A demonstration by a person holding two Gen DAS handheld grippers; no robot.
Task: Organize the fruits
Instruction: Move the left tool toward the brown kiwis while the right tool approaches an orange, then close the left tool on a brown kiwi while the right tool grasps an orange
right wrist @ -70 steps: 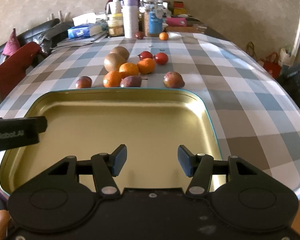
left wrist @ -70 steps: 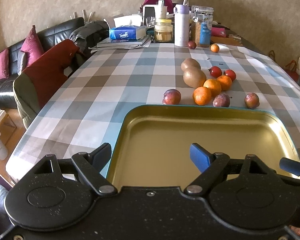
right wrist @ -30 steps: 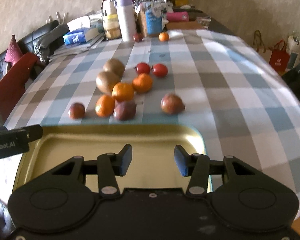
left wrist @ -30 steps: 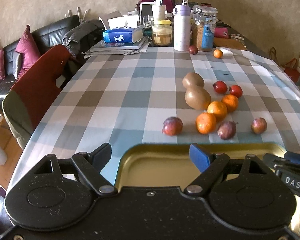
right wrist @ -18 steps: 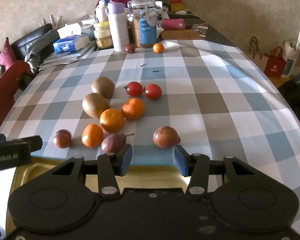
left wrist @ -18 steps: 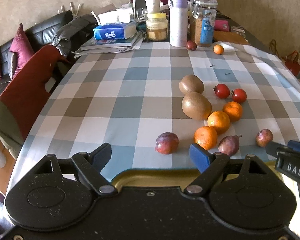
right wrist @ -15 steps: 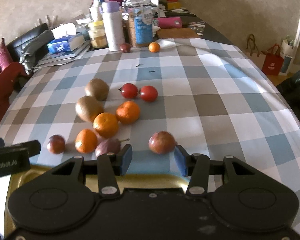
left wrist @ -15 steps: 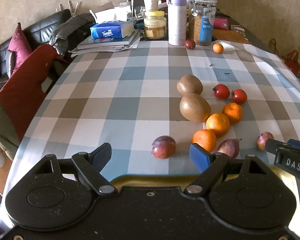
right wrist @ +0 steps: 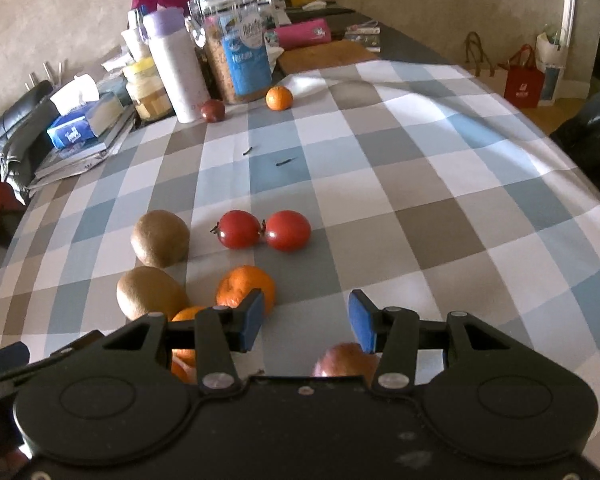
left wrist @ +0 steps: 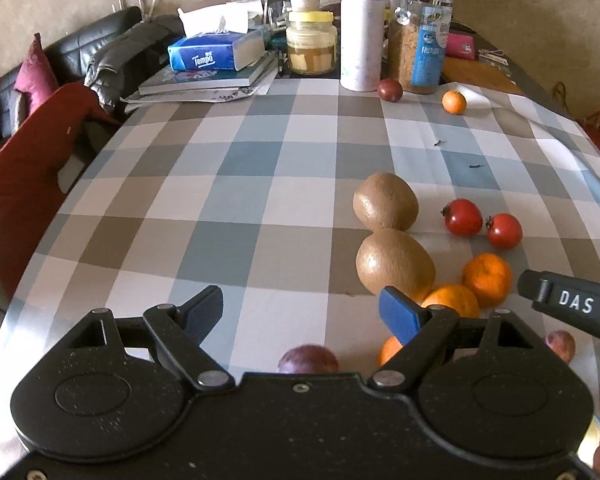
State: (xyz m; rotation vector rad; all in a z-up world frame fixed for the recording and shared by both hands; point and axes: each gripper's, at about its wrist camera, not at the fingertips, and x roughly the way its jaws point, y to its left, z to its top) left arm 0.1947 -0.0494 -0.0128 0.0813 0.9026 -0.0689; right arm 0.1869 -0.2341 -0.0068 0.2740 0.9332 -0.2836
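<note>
A table covered with a checked cloth (left wrist: 228, 200) is seen. On it are laid two kiwis (left wrist: 385, 201), two tomatoes (right wrist: 239, 229), oranges (left wrist: 487, 279) and plums (left wrist: 307, 359); a tissue box (left wrist: 216, 53), jars (left wrist: 310, 42) and a bottle (left wrist: 361, 30) are set at the far end.

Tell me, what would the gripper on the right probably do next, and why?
Probably dip a little and close on the reddish fruit. The right gripper is open and empty, and that fruit lies just below and between its fingers, apart from the others on the checked cloth.
</note>
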